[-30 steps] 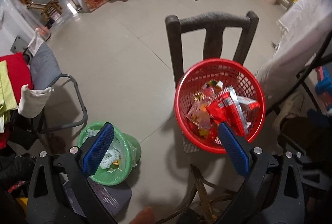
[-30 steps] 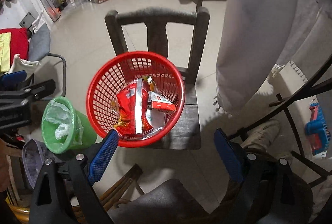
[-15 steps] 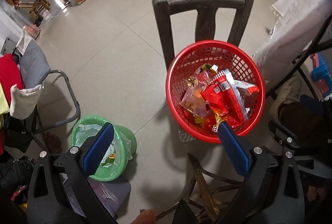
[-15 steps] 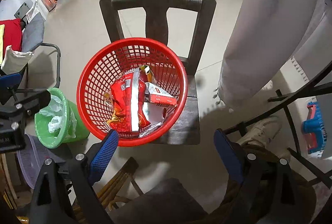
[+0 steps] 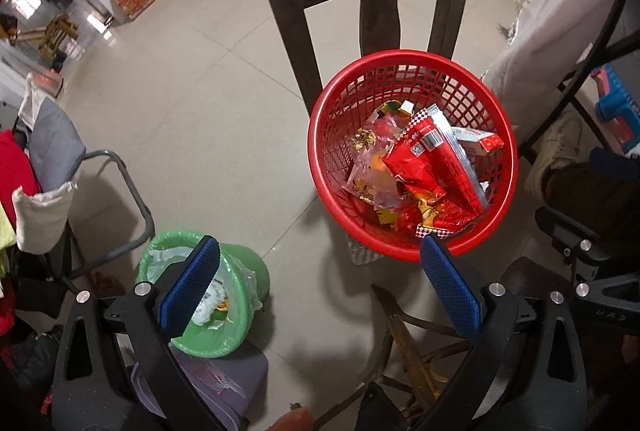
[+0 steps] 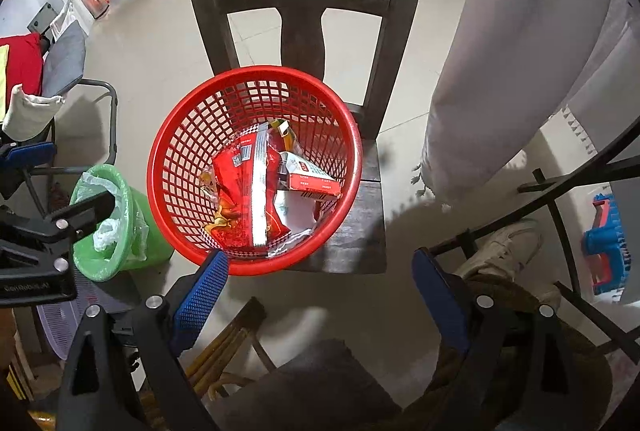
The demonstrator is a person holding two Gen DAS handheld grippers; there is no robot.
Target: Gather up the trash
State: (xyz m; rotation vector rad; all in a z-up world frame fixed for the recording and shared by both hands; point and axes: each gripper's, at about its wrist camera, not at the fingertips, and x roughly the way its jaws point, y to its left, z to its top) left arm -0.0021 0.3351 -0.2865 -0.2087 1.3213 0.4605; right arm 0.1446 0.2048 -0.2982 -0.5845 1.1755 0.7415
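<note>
A red mesh basket [image 5: 332,111] [image 6: 180,135] stands on the seat of a dark wooden chair [image 6: 360,231]. It holds trash: a red snack wrapper [image 5: 432,159] [image 6: 248,187], a small red-and-white box [image 6: 316,183] [image 5: 478,141] and crumpled clear and gold wrappers [image 5: 372,171]. A green bin [image 5: 240,263] [image 6: 116,231] with a plastic liner stands on the floor left of the chair. My left gripper [image 5: 316,267] is open and empty, above the floor between bin and basket. My right gripper [image 6: 320,271] is open and empty, just in front of the basket.
A folding chair [image 5: 60,151] with clothes stands at the left. A white cloth [image 6: 520,51] hangs at the right beside black table legs [image 6: 560,199]. A second wooden chair [image 6: 240,335] is below the grippers. A shoe [image 6: 504,247] and blue toy [image 6: 608,243] lie at the right.
Both grippers have come closer to the chair and basket, which now look larger. Both stay open and empty.
</note>
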